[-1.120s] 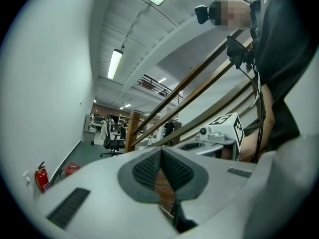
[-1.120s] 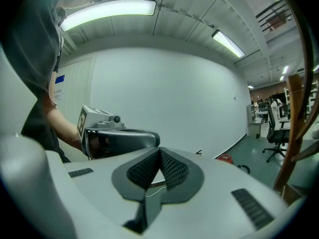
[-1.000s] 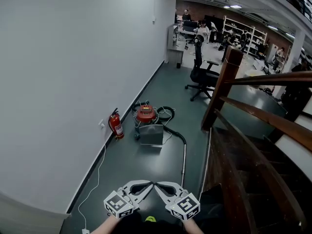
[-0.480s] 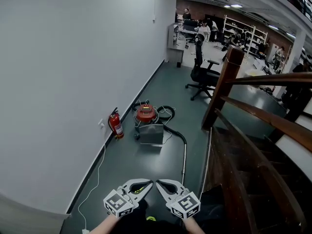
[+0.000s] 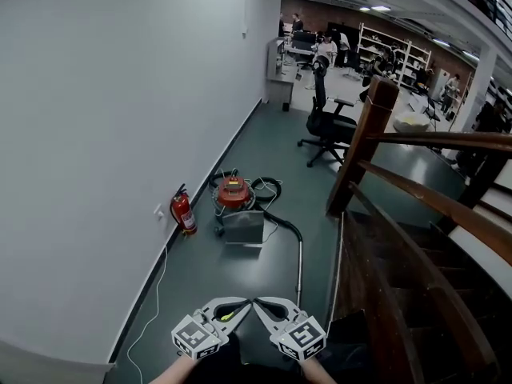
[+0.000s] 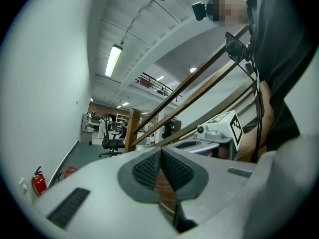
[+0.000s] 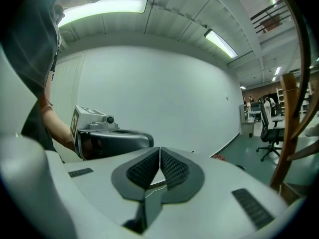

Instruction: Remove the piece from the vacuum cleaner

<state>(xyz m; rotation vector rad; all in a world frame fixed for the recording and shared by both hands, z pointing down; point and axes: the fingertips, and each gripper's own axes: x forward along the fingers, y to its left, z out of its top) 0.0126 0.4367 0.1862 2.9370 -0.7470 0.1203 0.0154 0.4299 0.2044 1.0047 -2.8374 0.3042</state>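
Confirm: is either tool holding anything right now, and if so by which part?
Nothing is held. The left tool and right tool both have their jaws shut together, empty. The vacuum cleaner stands untouched on the floor ahead.

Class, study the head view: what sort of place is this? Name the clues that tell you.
Probably an open-plan office or workshop, seen from beside a wooden staircase. Clues: a swivel office chair, storage shelves and desks at the far end, and a fire extinguisher by the wall.
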